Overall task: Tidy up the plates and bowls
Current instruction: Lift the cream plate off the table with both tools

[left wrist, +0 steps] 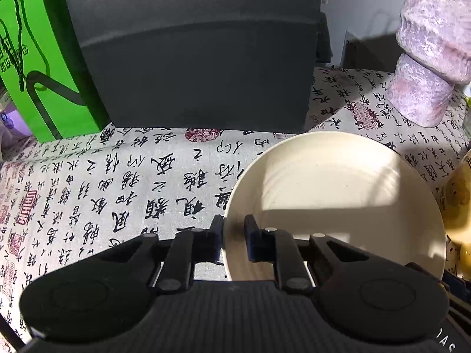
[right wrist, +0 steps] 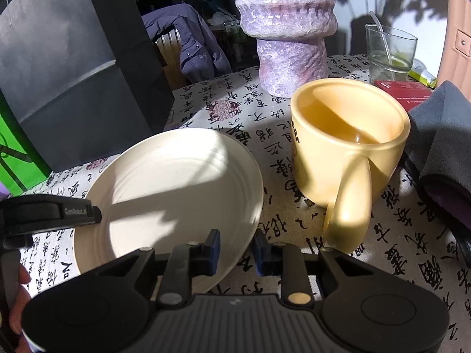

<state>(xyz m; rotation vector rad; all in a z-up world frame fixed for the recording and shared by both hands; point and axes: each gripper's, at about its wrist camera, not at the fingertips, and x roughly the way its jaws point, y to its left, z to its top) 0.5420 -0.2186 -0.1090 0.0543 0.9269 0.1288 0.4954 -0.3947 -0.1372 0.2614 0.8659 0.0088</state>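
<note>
A cream plate [right wrist: 173, 197] sits on the desk [left wrist: 123, 176], which wears a cloth with black writing and red stamps all over it. The plate is round with soft rings in its middle, and sun and shadow fall across it.

The left claw [left wrist: 234, 229] is at the plate's near left edge. One finger is outside the rim and one is inside, and they are pinched tight on the rim. So the left claw is gripping the plate. In the right wrist view the left claw [right wrist: 98, 213] shows as a black finger reaching in from the left, over the plate.

The right claw [right wrist: 237, 244] is at the plate's near right edge. Its two blue-padded fingers sit on both sides of the rim and squeeze it. So the right claw is gripping the plate too.

Just right of the plate stands a yellow mug [right wrist: 350, 147] with its handle pointing near. Some liquid is in it. Far behind the plate and mug stands a bumpy purple vase [right wrist: 291, 29]. A glass [right wrist: 390, 53] with a straw is far off on the right, and a red box [right wrist: 404, 94] lies near it. A gray cloth [right wrist: 444, 135] lies at the right edge. A dark gray bag [left wrist: 200, 53] stands at the far left, with a green bag [left wrist: 38, 58] beside it.
</note>
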